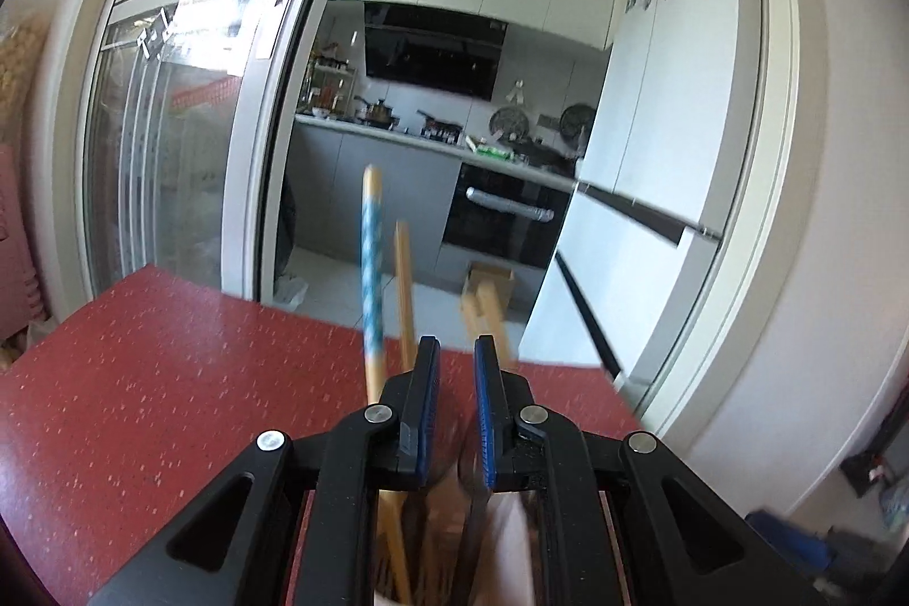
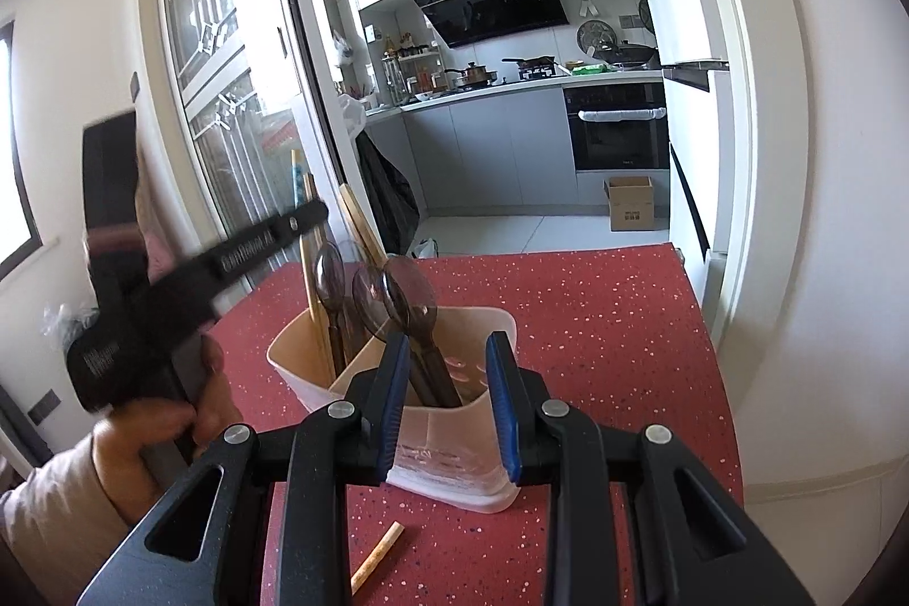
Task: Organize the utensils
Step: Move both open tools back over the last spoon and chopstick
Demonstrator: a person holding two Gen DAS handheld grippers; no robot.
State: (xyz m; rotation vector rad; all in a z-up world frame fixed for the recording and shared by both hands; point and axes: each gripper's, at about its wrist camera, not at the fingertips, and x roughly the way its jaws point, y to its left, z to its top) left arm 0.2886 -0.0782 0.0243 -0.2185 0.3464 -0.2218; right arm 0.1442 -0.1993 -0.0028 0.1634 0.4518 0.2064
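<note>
A white plastic utensil holder [image 2: 318, 373] stands on the red speckled table [image 2: 596, 322]. It holds several dark spoons [image 2: 409, 288] in the near compartment and wooden chopsticks [image 2: 309, 231] in the far one. My right gripper [image 2: 449, 401] is open, its jaws on either side of the holder's near corner. My left gripper [image 1: 457, 407] is open and empty right above the holder, with a blue-patterned chopstick [image 1: 370, 265] and plain wooden ones [image 1: 404, 282] sticking up beside its fingers. It also shows in the right wrist view [image 2: 250, 248], blurred, held by a hand. A loose wooden chopstick [image 2: 378, 558] lies on the table near me.
The table's far edge [image 1: 318, 316] meets an open glass sliding door [image 1: 187, 106] to a kitchen. A white wall [image 2: 824, 208] runs along the table's right side. A cardboard box [image 2: 630, 203] sits on the kitchen floor.
</note>
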